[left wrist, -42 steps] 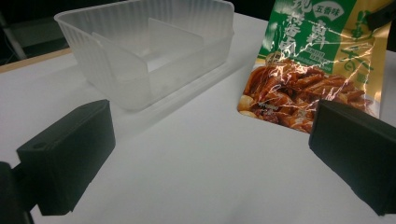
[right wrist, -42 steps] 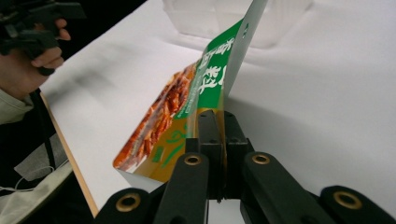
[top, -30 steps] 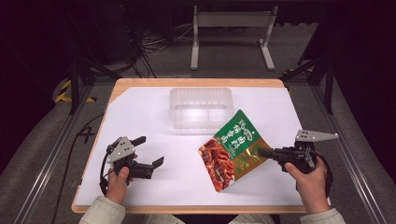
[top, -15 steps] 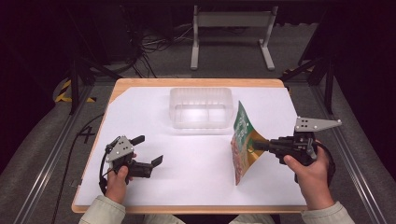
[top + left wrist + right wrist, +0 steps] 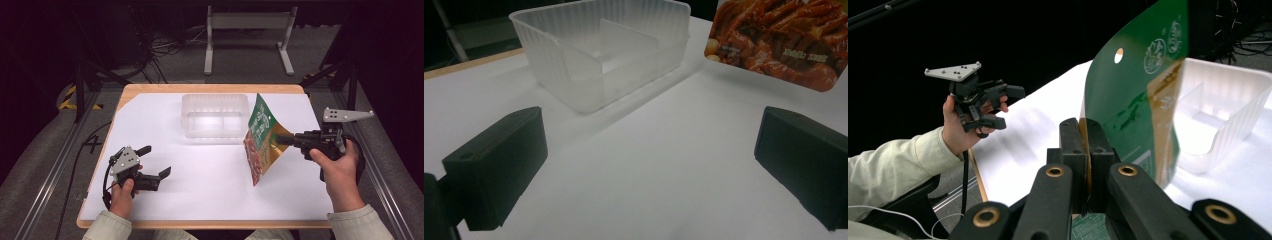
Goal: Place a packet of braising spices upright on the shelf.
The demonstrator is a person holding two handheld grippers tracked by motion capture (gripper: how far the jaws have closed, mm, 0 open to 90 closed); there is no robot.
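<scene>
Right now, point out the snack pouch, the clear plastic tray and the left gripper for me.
snack pouch (image 5: pixel 262 145), high view, printed front face.
clear plastic tray (image 5: pixel 215 131), high view, near wall.
left gripper (image 5: pixel 156 161), high view, midway between its open fingers.

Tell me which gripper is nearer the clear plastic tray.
Right. The right gripper holds the snack bag up just beside the tray, at its right end. The left gripper sits open, well short of the tray, near the table's front left.

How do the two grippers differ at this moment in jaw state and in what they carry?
The right gripper is shut on the edge of the green food packet and holds it upright off the table; the left gripper stands open with nothing between its jaws, low beside the white sheet. Both are black and hand-held.
</scene>
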